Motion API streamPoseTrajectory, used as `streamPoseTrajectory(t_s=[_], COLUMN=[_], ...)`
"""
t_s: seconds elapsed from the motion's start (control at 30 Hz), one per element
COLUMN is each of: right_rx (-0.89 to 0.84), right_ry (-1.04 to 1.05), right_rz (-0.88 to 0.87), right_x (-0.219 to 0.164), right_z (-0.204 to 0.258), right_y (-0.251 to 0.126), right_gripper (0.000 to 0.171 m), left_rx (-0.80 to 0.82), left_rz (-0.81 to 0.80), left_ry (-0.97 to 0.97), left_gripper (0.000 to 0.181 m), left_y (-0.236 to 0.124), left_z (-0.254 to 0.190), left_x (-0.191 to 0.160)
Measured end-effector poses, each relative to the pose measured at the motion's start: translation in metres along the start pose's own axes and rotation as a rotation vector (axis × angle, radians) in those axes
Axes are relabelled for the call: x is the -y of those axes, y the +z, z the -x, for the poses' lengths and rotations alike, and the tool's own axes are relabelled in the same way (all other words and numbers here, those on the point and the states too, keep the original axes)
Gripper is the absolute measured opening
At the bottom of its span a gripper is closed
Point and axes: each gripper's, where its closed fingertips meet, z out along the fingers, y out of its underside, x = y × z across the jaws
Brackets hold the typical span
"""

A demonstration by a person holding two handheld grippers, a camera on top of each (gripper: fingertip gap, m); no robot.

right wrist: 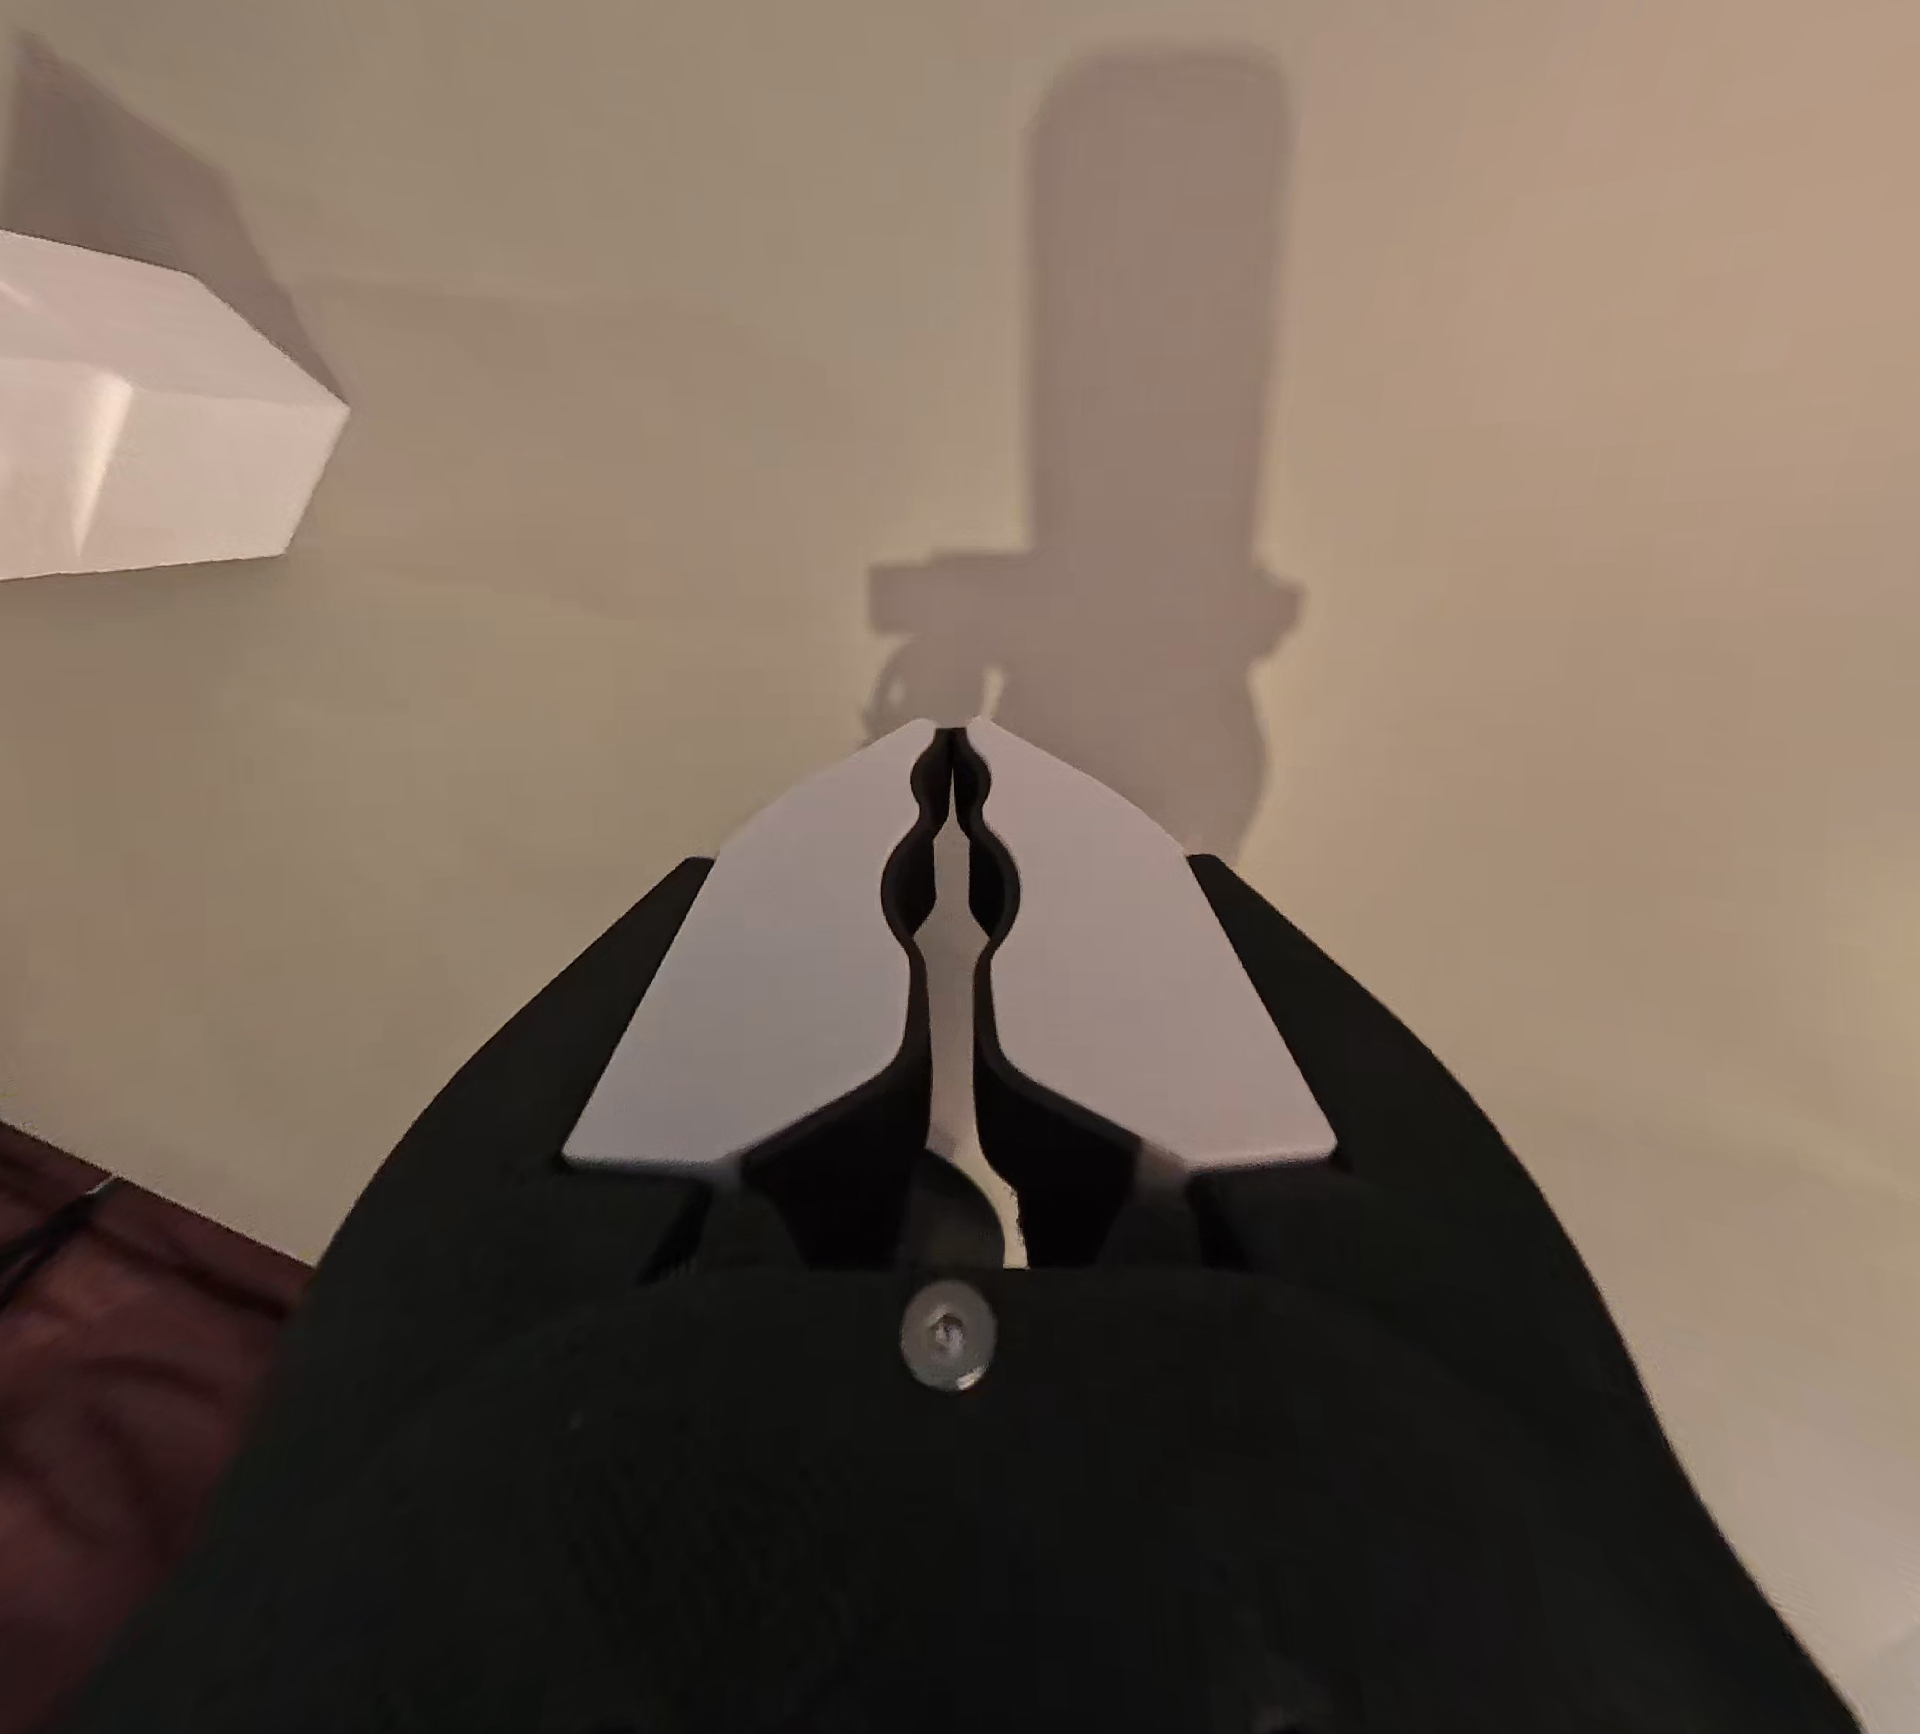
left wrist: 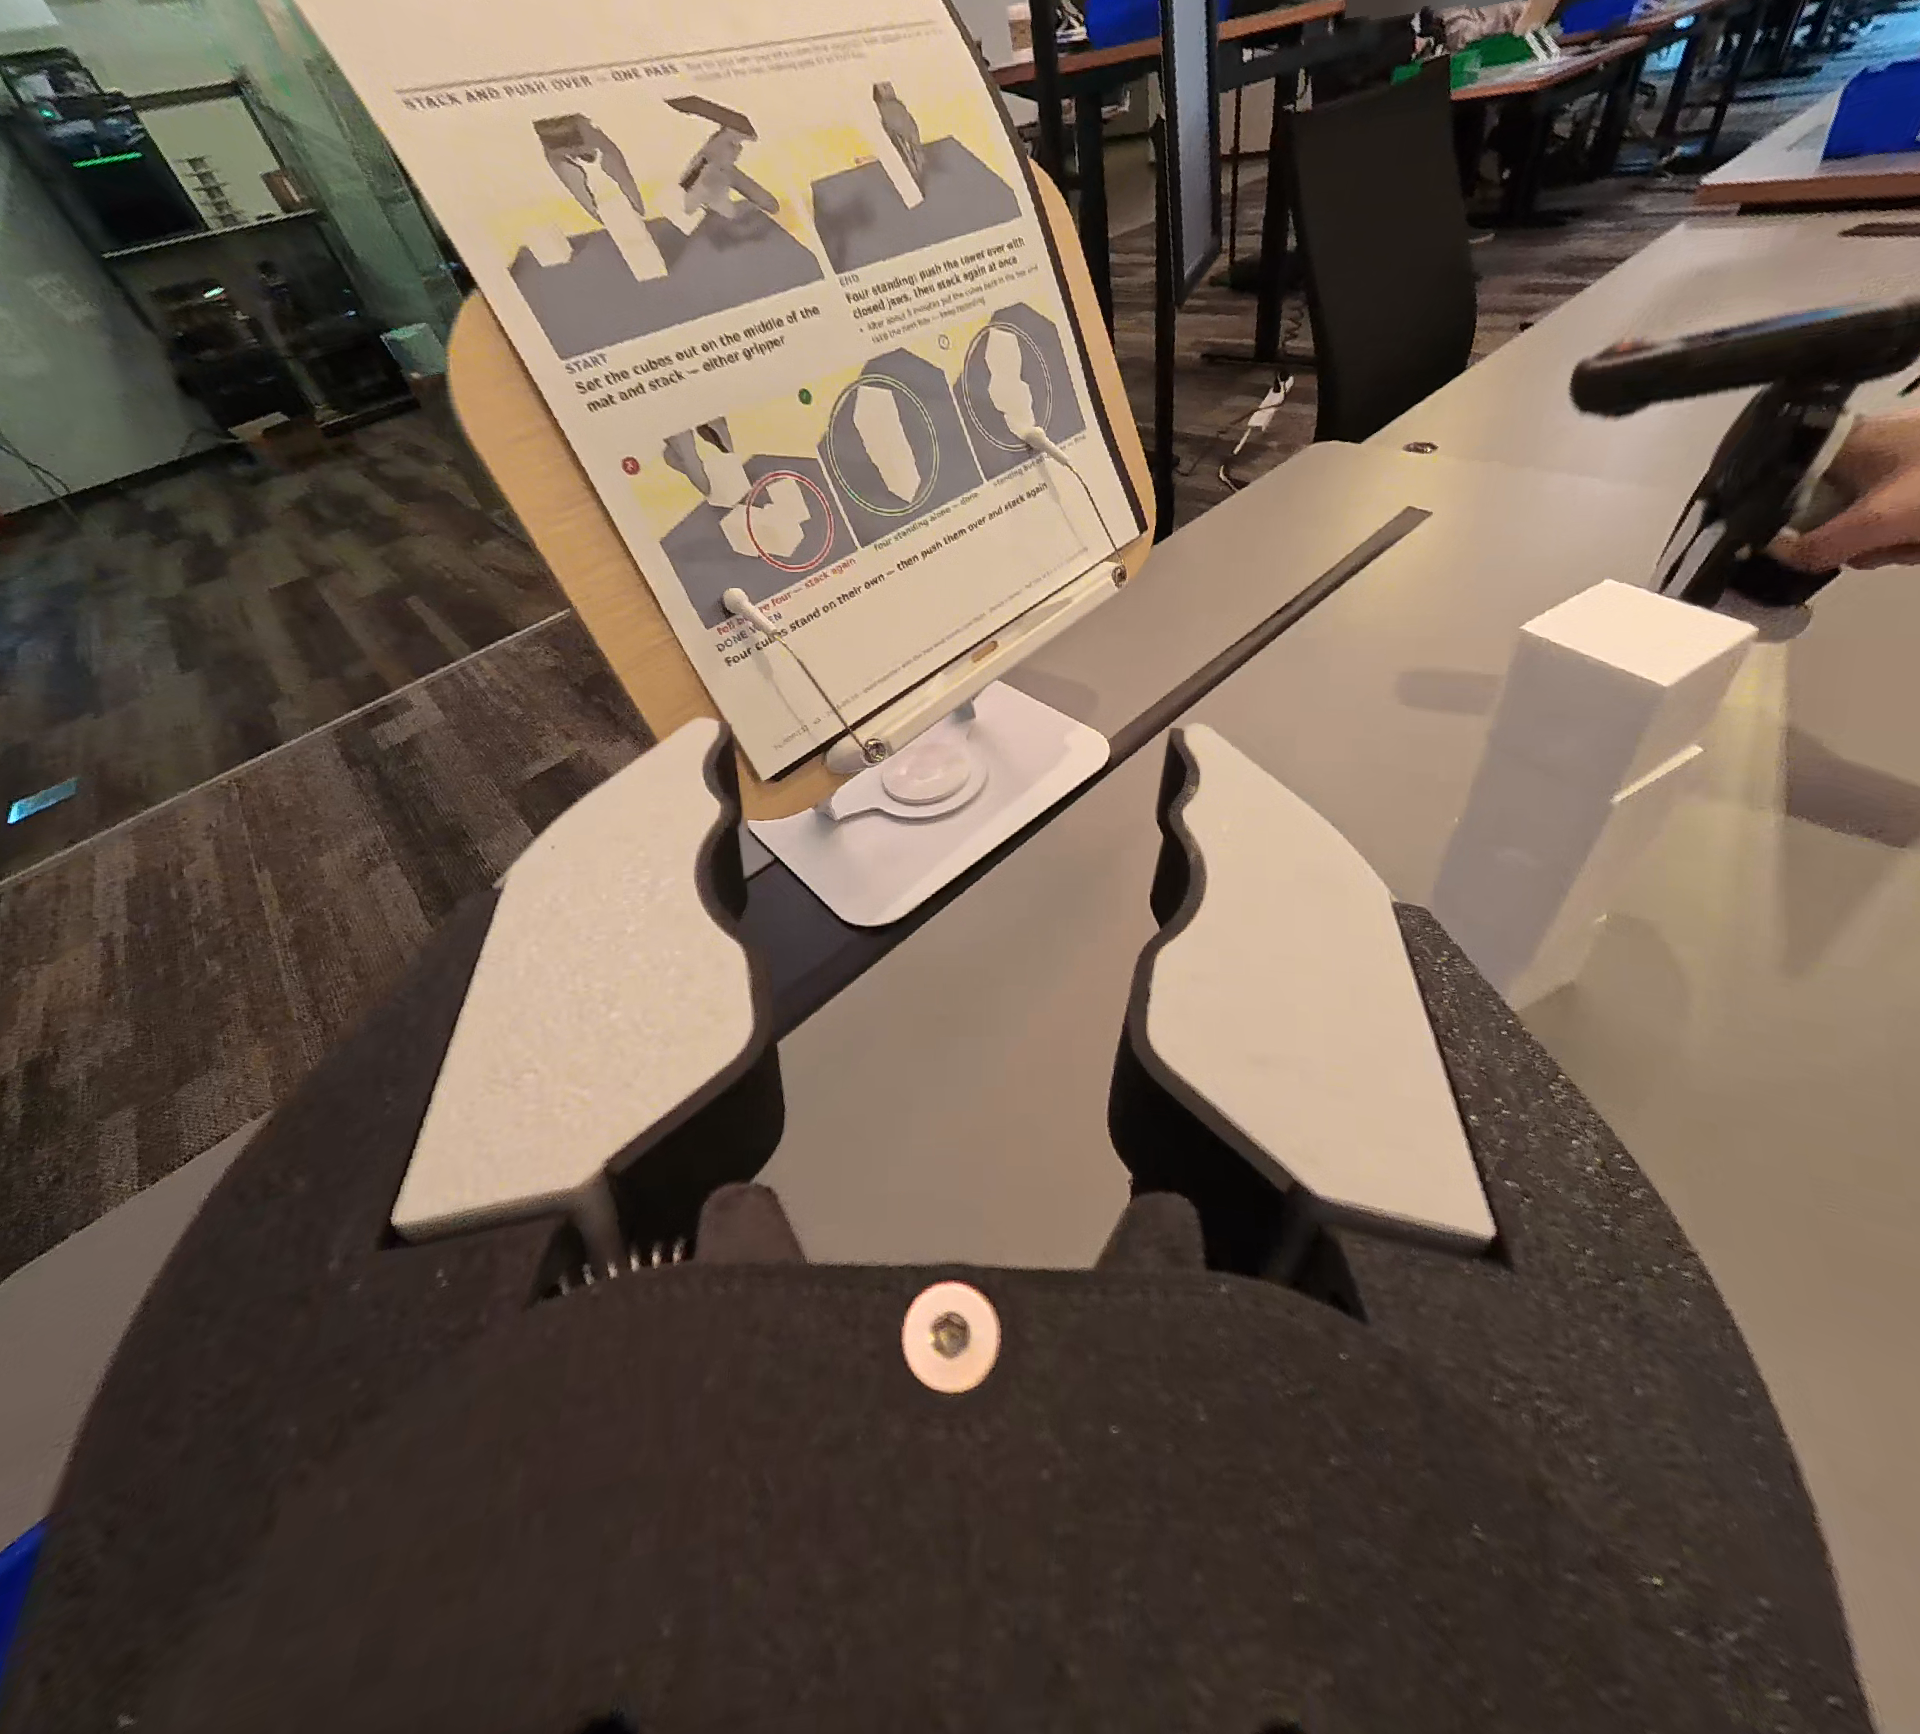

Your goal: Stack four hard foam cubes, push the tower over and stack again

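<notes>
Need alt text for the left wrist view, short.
The open left claw hovers empty over a grey table, facing an instruction sheet on a stand. To its right stands a white foam cube tower, with the right claw, held in a hand, just behind the tower's top.

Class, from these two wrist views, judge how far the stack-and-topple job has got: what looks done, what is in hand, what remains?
Done: a tower of white cubes stands upright on the grey table; the blur hides the cube count. In hand: the right gripper, jaws shut and empty, sits beside the tower top, seemingly placed to push. The left gripper is open and holds nothing. Left: topple the tower, then restack.
</notes>
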Motion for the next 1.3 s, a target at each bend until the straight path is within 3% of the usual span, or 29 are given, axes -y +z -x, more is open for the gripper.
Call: streamPoseTrajectory(t_s=[0.1,0.27,0.4,0.53,0.93,1.3], right_rx=[-0.009,0.076,0.177,0.128,0.022,0.14], right_ry=[-0.015,-0.174,-0.328,-0.47,-0.47,-0.619], right_rz=[0.054,0.025,-0.108,-0.275,-0.559,-0.572], right_x=[0.001,0.023,0.049,0.072,0.076,0.073], right_z=[0.014,0.083,0.159,0.21,0.188,0.197], right_y=[0.013,0.025,0.021,0.005,-0.081,-0.079], right_gripper=[0.0,0.0,0.001,0.001,0.001,0.009], left_rx=[0.013,0.023,0.017,0.006,0.008,-0.014], left_rz=[0.0,0.029,0.04,0.052,0.052,0.074], left_ry=[-0.005,-0.014,-0.011,-0.01,0.0,0.038], left_gripper=[0.077,0.077,0.077,0.077,0.077,0.079], left_y=[-0.003,0.0,0.003,0.008,0.004,-0.005], left_z=[0.002,0.004,0.0,-0.005,-0.008,-0.027], left_x=[0.001,-0.004,-0.005,-0.006,-0.002,0.006])
